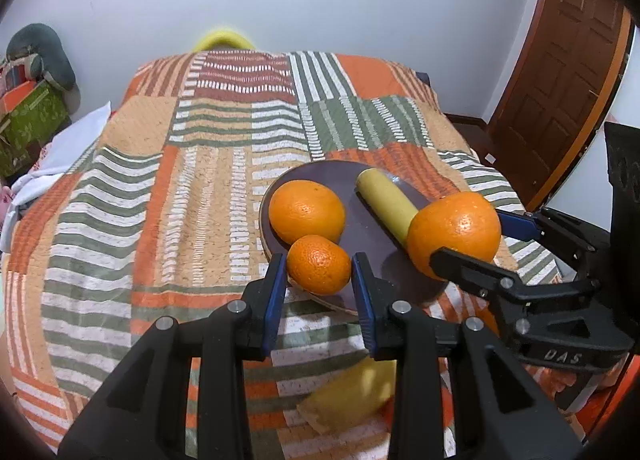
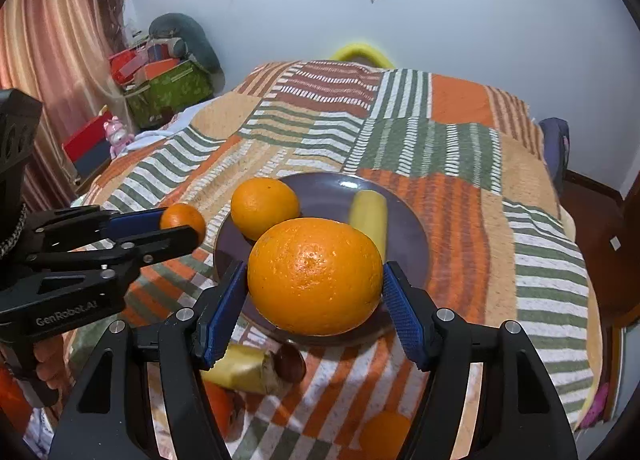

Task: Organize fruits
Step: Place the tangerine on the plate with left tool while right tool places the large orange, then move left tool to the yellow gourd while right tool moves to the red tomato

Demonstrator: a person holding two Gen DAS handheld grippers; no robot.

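A dark purple plate (image 1: 364, 232) (image 2: 408, 236) sits on the patchwork bedspread and holds an orange (image 1: 306, 211) (image 2: 265, 207) and a banana piece (image 1: 386, 201) (image 2: 370, 215). My left gripper (image 1: 319, 264) (image 2: 180, 224) is shut on a small mandarin (image 1: 319, 270) (image 2: 182, 219) over the plate's near left rim. My right gripper (image 2: 315, 280) (image 1: 464, 236) is shut on a big orange (image 2: 315, 276) (image 1: 455, 238) above the plate's near edge.
A second banana piece (image 1: 348, 400) (image 2: 240, 370) and a brown chestnut-like fruit (image 2: 290, 362) lie on the bedspread (image 1: 160, 199) under the grippers. Another orange fruit (image 2: 384, 436) lies lower. Boxes (image 2: 168, 91) stand left; a wooden door (image 1: 560, 79) is right.
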